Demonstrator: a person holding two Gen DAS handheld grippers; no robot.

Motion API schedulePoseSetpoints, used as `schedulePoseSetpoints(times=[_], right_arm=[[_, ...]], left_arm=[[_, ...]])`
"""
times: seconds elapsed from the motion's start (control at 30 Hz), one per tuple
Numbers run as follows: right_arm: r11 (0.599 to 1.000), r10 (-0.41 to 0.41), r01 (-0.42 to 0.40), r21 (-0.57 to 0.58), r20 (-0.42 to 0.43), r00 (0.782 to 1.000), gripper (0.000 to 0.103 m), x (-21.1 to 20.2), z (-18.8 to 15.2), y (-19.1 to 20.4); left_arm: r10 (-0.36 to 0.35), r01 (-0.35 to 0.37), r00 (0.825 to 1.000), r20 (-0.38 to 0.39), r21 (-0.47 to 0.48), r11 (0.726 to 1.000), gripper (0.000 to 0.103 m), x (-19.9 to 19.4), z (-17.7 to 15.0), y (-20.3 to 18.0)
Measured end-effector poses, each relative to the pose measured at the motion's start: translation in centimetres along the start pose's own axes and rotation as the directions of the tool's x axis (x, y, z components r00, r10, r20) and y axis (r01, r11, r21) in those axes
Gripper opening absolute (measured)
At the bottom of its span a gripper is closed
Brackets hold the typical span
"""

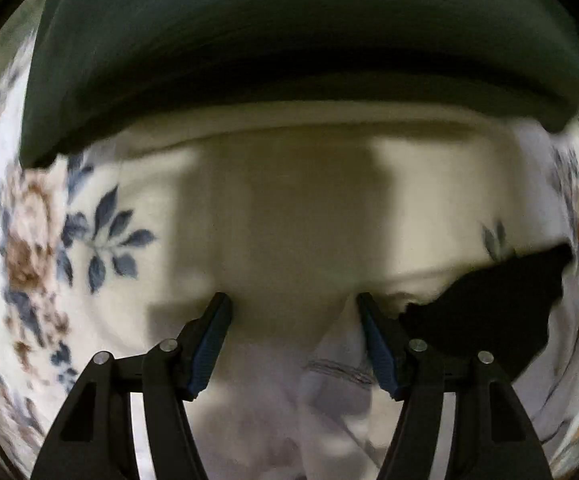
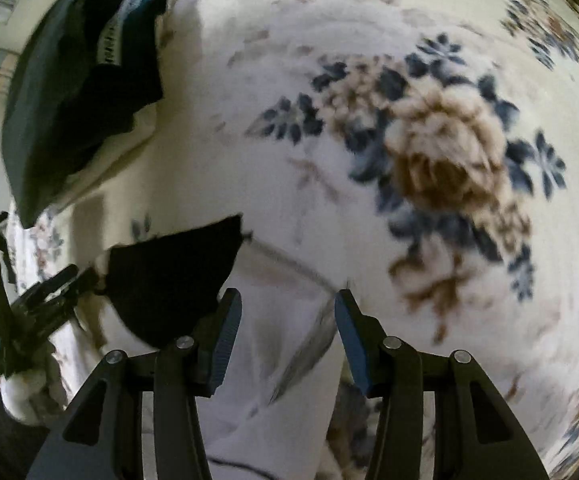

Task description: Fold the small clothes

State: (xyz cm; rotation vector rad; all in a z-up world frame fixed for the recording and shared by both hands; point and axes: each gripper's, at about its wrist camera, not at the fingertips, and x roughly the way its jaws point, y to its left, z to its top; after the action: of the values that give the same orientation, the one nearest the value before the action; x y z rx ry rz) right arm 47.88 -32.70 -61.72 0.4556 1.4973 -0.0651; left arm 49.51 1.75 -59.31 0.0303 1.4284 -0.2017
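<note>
Both the left gripper [image 1: 293,304] and right gripper [image 2: 288,300] gape wide, gripping nothing, over a white garment [image 2: 285,360] lying on the floral blanket [image 2: 429,140], a black cloth [image 2: 169,276] just beside

My work surface is a bed spread with a cream blanket [image 2: 273,184] printed in blue leaves and brown roses; the print fills most of the right wrist view. On it, at the lower middle of that frame, lies a white garment [image 2: 289,360] with a thin dark trim. A small black cloth [image 2: 169,280] rests on the blanket at the lower left. At the upper left sits a pile of dark clothes [image 2: 69,92], its teal edge showing.
</note>
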Motion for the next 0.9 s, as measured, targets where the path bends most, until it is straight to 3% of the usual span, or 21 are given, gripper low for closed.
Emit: schedulePoseSetpoints(times=[0.1,0.2,0.27,0.33,0.47,0.5,0.57,0.6,0.63,0.67,0.9], right_arm=[[0.999,0.029,-0.029,0.014,-0.014,0.999,0.051,0.5,1.3,-0.3],[0.997,0.08,-0.079,0.01,-0.025,0.997,0.051,0.5,2.1,-0.5],[0.995,0.101,-0.102,-0.009,-0.043,0.994,0.051,0.9,2.5,-0.4],[0.993,0.102,-0.106,-0.051,-0.07,0.992,0.051,1.5,3.0,0.2],[0.99,0.052,-0.065,-0.124,-0.109,0.993,0.051,3.4,3.6,1.7],[0.989,0.037,-0.052,-0.138,-0.113,0.993,0.051,3.9,3.7,2.1],[0.986,0.012,-0.027,-0.165,-0.094,0.996,0.049,4.3,3.9,2.9],[0.982,0.006,-0.017,-0.19,-0.06,0.998,0.043,4.1,3.8,3.4],[0.978,0.004,-0.013,-0.209,-0.042,0.999,0.017,3.9,3.6,4.0],[0.975,-0.001,-0.006,-0.223,-0.03,1.0,0.005,3.7,3.4,4.4],[0.979,0.058,-0.035,-0.199,0.111,0.992,0.003,-2.1,0.1,4.2]], left_arm=[[-0.06,0.061,0.998,0.018,-0.067,0.996,0.061,-1.3,-0.1,1.2],[-0.134,0.137,0.99,0.051,-0.065,0.988,0.061,-3.4,-1.0,1.2],[-0.171,0.173,0.984,0.054,-0.023,0.985,0.061,-4.1,-1.4,0.6],[-0.198,0.197,0.98,0.01,0.042,0.98,0.062,-3.3,-1.5,-0.5],[-0.146,0.158,0.986,-0.08,0.182,0.97,0.056,0.2,-1.7,-3.2],[-0.128,0.14,0.989,-0.069,0.211,0.967,0.036,0.3,-1.9,-3.6],[-0.125,0.133,0.991,-0.049,0.254,0.958,0.009,0.0,-2.4,-3.9],[-0.14,0.146,0.989,-0.042,0.251,0.957,0.008,-0.2,-2.7,-3.7],[-0.15,0.152,0.988,-0.03,0.245,0.957,0.008,-0.6,-2.9,-3.5],[-0.165,0.162,0.986,-0.01,0.24,0.957,0.007,-1.4,-3.0,-3.0],[-0.191,0.165,0.976,0.107,0.212,0.963,0.006,-7.3,-5.4,-1.8]])
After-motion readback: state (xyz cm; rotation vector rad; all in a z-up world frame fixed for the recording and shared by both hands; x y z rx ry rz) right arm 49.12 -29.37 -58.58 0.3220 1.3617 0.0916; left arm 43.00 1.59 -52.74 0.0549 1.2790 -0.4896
